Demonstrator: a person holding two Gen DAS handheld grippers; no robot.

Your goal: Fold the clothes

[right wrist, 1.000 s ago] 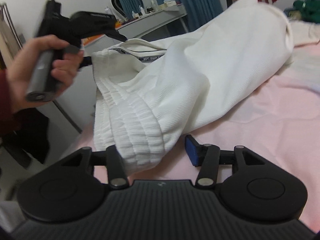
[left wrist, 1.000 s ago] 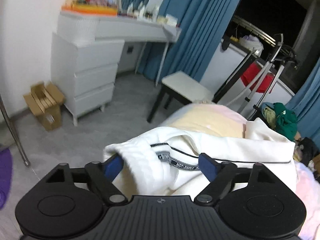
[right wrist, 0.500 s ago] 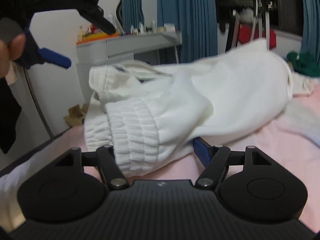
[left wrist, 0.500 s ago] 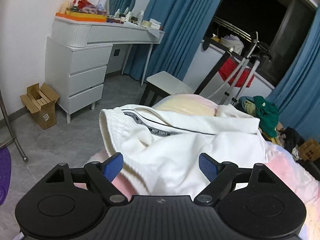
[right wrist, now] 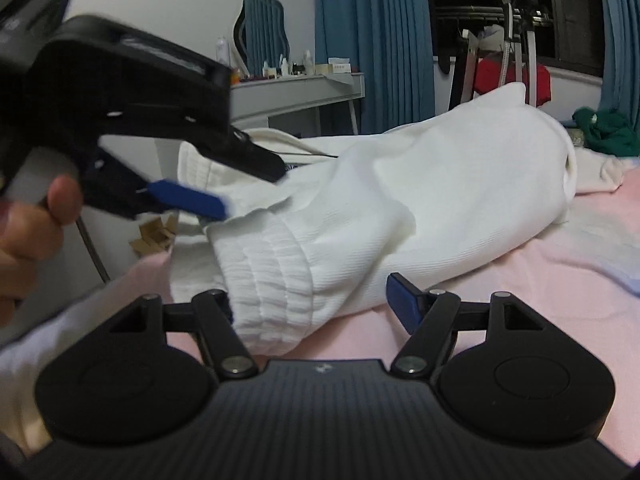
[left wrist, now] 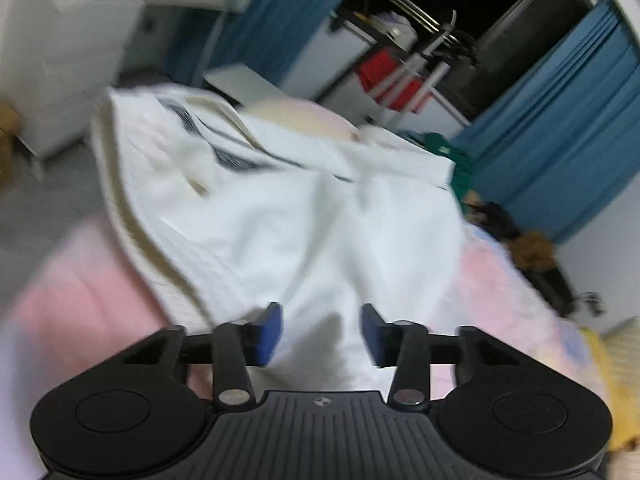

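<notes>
The white garment (right wrist: 420, 200) is lying bunched on the pink bedcover (right wrist: 540, 288), its ribbed cuff (right wrist: 268, 276) resting nearest and a dark-striped waistband (left wrist: 224, 152) lying at the far left edge. The right gripper (right wrist: 316, 304) is standing spread around that cuff, its blue pad on the right clear of the cloth. The left gripper (left wrist: 320, 332) is hovering over the white cloth with its jaws closing, cloth lying between them. Blue curtains (right wrist: 372, 32), a white dressing table (right wrist: 296, 92) and a clothes rack (right wrist: 516, 40) are standing beyond the bed.
</notes>
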